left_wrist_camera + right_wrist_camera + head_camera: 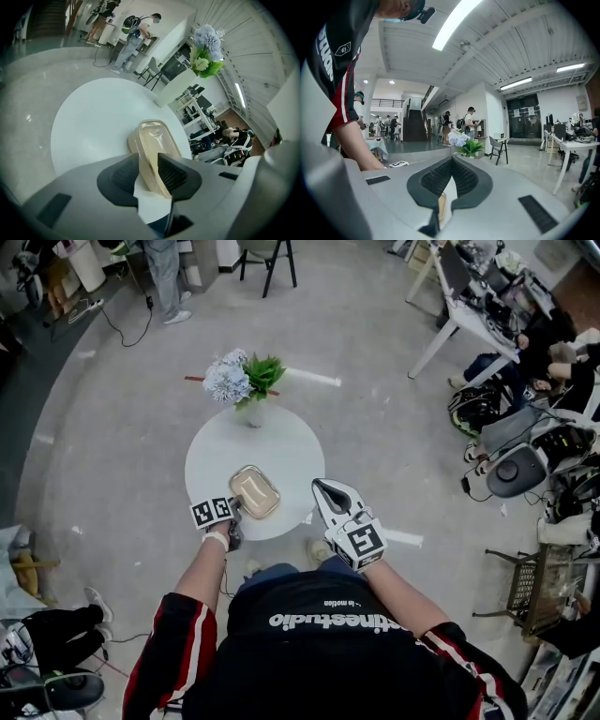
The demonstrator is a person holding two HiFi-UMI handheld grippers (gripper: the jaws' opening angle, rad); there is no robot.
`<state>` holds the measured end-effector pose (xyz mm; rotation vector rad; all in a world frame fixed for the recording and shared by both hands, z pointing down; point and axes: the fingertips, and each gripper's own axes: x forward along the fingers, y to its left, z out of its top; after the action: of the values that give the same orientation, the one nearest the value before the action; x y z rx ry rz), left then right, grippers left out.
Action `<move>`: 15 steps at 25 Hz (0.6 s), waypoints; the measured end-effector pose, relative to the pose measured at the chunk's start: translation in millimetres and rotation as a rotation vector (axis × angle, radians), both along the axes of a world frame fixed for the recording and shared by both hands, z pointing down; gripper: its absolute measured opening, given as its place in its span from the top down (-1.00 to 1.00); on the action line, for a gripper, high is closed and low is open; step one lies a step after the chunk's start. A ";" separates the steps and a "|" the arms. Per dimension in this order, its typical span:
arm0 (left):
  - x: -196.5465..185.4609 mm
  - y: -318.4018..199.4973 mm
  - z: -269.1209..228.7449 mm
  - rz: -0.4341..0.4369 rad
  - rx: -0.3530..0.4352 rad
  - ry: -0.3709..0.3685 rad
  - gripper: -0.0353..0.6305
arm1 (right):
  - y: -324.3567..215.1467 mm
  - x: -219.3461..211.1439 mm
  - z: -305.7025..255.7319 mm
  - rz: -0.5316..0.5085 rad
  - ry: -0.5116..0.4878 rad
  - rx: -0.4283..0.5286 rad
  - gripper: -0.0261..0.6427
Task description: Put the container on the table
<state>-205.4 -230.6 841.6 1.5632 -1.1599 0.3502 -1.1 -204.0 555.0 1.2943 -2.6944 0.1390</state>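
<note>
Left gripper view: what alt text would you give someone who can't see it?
A beige lidded container rests on a round white table, its near end between the left gripper's open jaws. Flowers and a few people show beyond.

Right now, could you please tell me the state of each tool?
Left tool: open, container rim between its jaws.
Right tool: shut, empty.

left gripper (147, 158) jaws stand apart around the near end of the beige container (155, 136), which rests on the round white surface (89, 126).
</note>
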 end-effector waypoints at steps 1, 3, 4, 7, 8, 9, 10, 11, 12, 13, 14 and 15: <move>0.3 -0.1 0.4 0.003 0.000 -0.004 0.53 | -0.2 1.1 -0.3 0.001 -0.001 0.001 0.90; 0.3 0.1 3.0 0.004 -0.002 -0.013 0.47 | -0.8 2.6 -0.7 0.002 -0.004 0.004 0.90; 0.1 0.5 4.2 0.004 -0.004 -0.019 0.46 | -1.1 3.2 -0.9 0.002 -0.004 0.005 0.90; -0.4 1.9 4.6 0.006 -0.009 -0.034 0.42 | -1.2 5.7 -1.9 0.003 -0.001 0.004 0.90; -0.4 2.6 4.5 0.009 -0.010 -0.038 0.41 | -0.7 5.8 -2.2 0.001 -0.005 0.006 0.90; -0.3 3.5 4.6 0.013 -0.012 -0.042 0.40 | -0.3 5.4 -2.8 -0.001 -0.009 0.007 0.90; -0.5 4.4 4.7 0.015 -0.012 -0.047 0.39 | 0.0 4.9 -3.7 -0.004 -0.013 0.007 0.90; -0.7 5.2 5.0 0.017 -0.012 -0.052 0.38 | 0.1 4.7 -4.2 -0.005 -0.014 0.007 0.90; -1.1 6.0 5.4 0.017 -0.010 -0.055 0.38 | 0.0 5.0 -3.7 -0.005 -0.014 0.006 0.90; -1.6 6.8 5.8 0.017 -0.009 -0.057 0.38 | 0.0 5.4 -2.6 -0.005 -0.014 0.006 0.90; -2.3 7.9 6.1 0.018 -0.007 -0.059 0.38 | -0.1 5.5 -1.8 -0.006 -0.014 0.007 0.90; -3.6 9.2 6.1 0.019 -0.004 -0.064 0.38 | 0.0 5.3 -1.5 -0.007 -0.015 0.007 0.90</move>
<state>-209.0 -221.4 847.7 1.5707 -1.1930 0.4176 4.3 -204.0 553.5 1.2909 -2.7135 0.1390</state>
